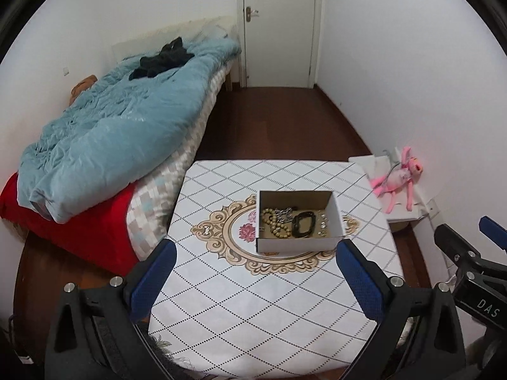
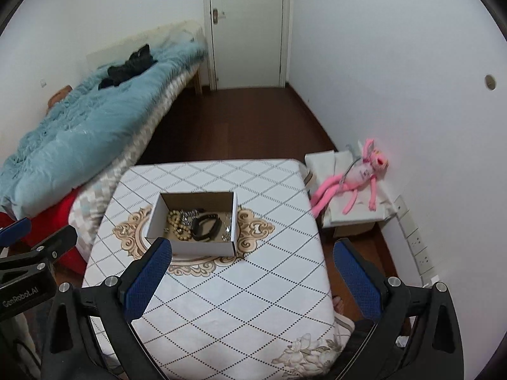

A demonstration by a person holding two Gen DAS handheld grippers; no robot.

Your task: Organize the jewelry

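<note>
Two grippers (image 1: 253, 253) (image 2: 252, 255) agape; cardboard box (image 1: 298, 244) holds beaded bracelet (image 1: 275, 223).

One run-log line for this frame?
left gripper: open, empty | right gripper: open, empty | cardboard box: on table, holds beads, black bracelet

A blue quilt (image 1: 120, 133) covers the bed beside the table (image 1: 253, 310), a pink plush toy (image 2: 358, 174) lying opposite.

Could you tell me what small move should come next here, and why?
Probably ease the right tongs forward over the cardboard box: both tongs are open and empty, short of it, and the jewelry, including a black bracelet, lies jumbled inside.
</note>
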